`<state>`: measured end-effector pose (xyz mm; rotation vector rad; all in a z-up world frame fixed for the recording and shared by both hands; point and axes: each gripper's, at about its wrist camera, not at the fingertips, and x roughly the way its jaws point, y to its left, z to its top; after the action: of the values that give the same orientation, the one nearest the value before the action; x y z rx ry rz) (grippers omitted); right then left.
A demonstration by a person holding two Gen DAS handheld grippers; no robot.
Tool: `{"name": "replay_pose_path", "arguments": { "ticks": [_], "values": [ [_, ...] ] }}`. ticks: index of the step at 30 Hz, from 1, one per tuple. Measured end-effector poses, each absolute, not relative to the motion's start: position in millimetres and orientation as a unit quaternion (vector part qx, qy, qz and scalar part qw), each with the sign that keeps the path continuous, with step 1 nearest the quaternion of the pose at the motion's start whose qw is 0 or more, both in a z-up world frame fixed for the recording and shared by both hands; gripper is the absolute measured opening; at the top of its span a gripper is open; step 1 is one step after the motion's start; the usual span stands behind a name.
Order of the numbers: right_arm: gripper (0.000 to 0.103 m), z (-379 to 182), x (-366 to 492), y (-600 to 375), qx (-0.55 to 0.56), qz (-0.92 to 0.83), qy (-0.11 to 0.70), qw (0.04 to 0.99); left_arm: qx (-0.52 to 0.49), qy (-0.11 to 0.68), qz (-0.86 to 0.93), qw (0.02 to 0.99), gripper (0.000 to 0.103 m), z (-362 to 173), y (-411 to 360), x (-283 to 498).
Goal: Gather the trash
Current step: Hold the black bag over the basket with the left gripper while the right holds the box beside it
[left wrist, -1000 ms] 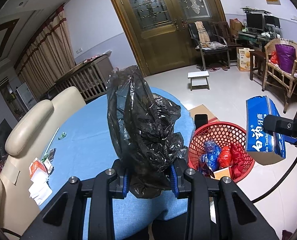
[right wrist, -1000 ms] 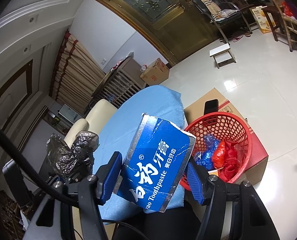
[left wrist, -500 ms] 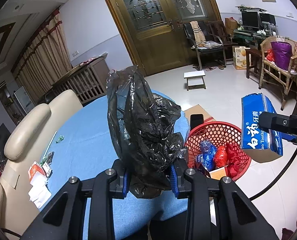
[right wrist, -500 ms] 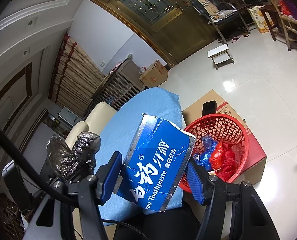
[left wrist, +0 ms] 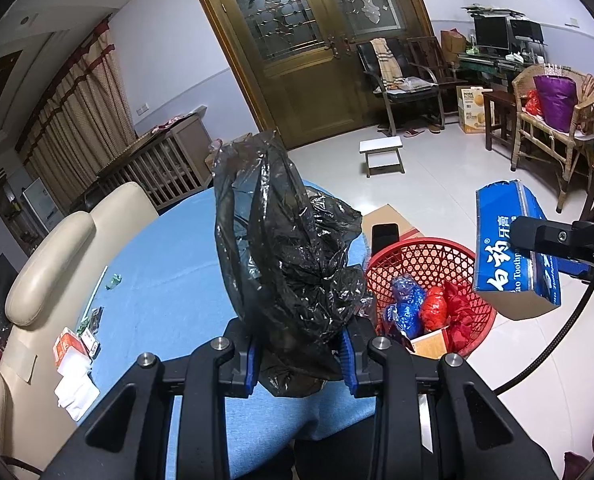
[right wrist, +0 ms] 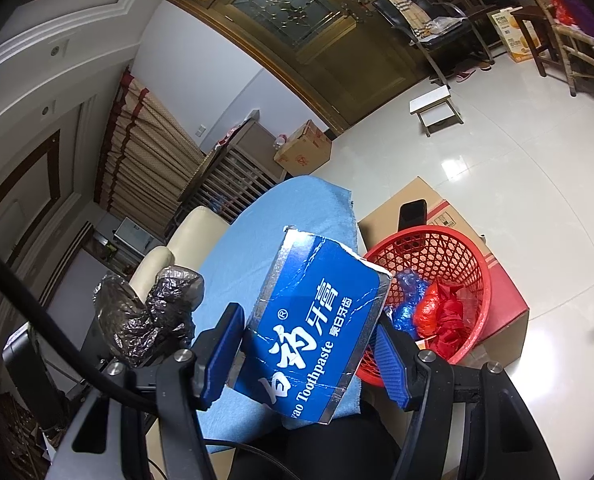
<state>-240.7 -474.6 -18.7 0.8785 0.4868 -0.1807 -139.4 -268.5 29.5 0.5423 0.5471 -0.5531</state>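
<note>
- Since the earlier frame little had moved: in the left wrist view the red woven plastic basket (left wrist: 429, 296) sat slightly lower and further left, and both loads stayed held.
- The left gripper (left wrist: 299, 354) was clamped on the crumpled black plastic bag (left wrist: 285, 256), which stood up through the frame's centre.
- The right gripper (right wrist: 309, 354) was clamped across the blue torn toothpaste carton (right wrist: 317, 328), lower centre of its view.
- To do the drop well, I judged each load should be carried over the basket's open mouth before the jaws part; the bag is light and may drift.
- The basket, holding blue and red wrappers, stood on a cardboard box (right wrist: 421, 200) right of centre.
- The blue-clothed table (left wrist: 169, 280) carried small scraps at lower left; beyond lay glossy white floor (left wrist: 449, 184) and brown glazed doors (left wrist: 309, 40).
</note>
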Motion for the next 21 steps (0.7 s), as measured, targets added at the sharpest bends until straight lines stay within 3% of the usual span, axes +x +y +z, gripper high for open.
{"name": "replay_pose_path", "arguments": {
  "ticks": [21],
  "values": [
    [0.066, -22.7, -254.8, -484.1, 0.436, -0.100, 0.227, 0.865, 0.279, 0.270, -0.281, 0.878, 0.034, 28.8, -276.0, -144.8]
  ]
}}
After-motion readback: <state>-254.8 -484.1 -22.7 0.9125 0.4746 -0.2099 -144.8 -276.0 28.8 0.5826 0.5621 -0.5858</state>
